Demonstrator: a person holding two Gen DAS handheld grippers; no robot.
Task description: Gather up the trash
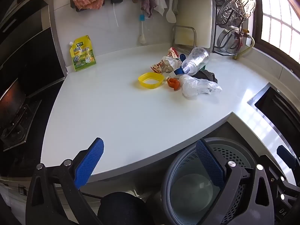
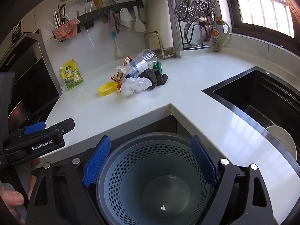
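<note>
A pile of trash lies on the white counter [image 1: 112, 112]: a clear plastic cup [image 1: 196, 60] tipped on top, a crumpled clear bag [image 1: 196, 86], a yellow plastic ring lid [image 1: 151, 79], an orange scrap [image 1: 173, 83], snack wrappers [image 1: 165, 63] and a dark cloth [image 1: 208, 75]. The pile also shows in the right wrist view, with the cup [image 2: 143, 61], bag [image 2: 136, 86] and yellow lid [image 2: 106, 88]. A grey perforated trash bin [image 2: 155, 178] stands below the counter corner. My left gripper [image 1: 150, 165] is open and empty at the counter's front edge. My right gripper [image 2: 150, 161] is open above the bin.
A yellow seasoning pouch [image 1: 82, 53] leans on the back wall. A black sink [image 2: 262, 97] with a white plate [image 2: 283, 140] is at the right. A stove [image 1: 15, 116] is at the left. A rack with steamer trays [image 1: 236, 9] stands at the back right.
</note>
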